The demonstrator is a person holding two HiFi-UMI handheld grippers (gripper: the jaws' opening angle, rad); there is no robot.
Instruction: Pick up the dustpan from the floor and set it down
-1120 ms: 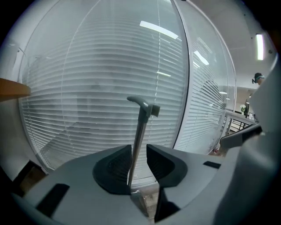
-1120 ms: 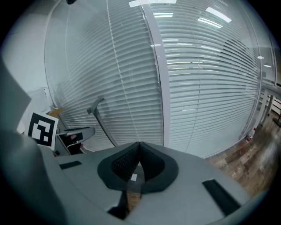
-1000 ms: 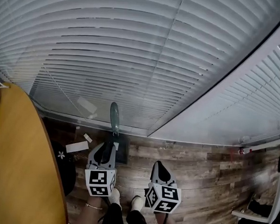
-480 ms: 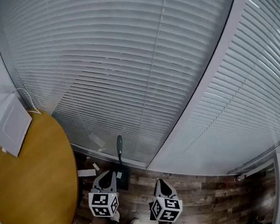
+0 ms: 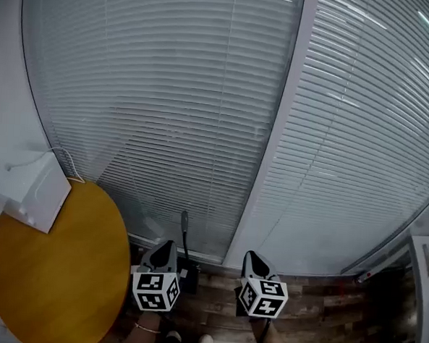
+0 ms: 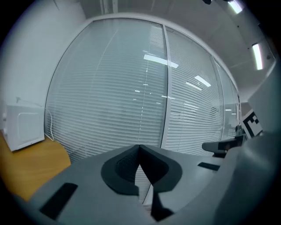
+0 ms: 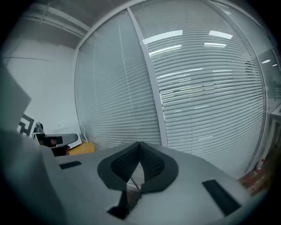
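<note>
The dark dustpan [image 5: 187,276] stands on the wood floor against the glass wall, its long handle [image 5: 184,230] pointing up. My left gripper [image 5: 163,246] hovers just left of the handle and apart from it. Its jaws have just been closing and now meet at the tip, with nothing between them [image 6: 139,147]. My right gripper [image 5: 250,256] is further right, also shut and empty [image 7: 139,144]. Both grippers point at the blinds, so the dustpan is out of both gripper views.
A round yellow table [image 5: 56,266] fills the lower left and bears a white box [image 5: 32,192] with a cord. Glass walls with white blinds meet at a white post [image 5: 274,149]. Wood floor [image 5: 322,304] runs to the right. The person's shoes [image 5: 204,340] show at the bottom.
Both grippers have risen from the floor and the head view has tilted up. The left gripper's jaws, which stood open by the dustpan's handle, have closed. The dustpan stays by the window.
</note>
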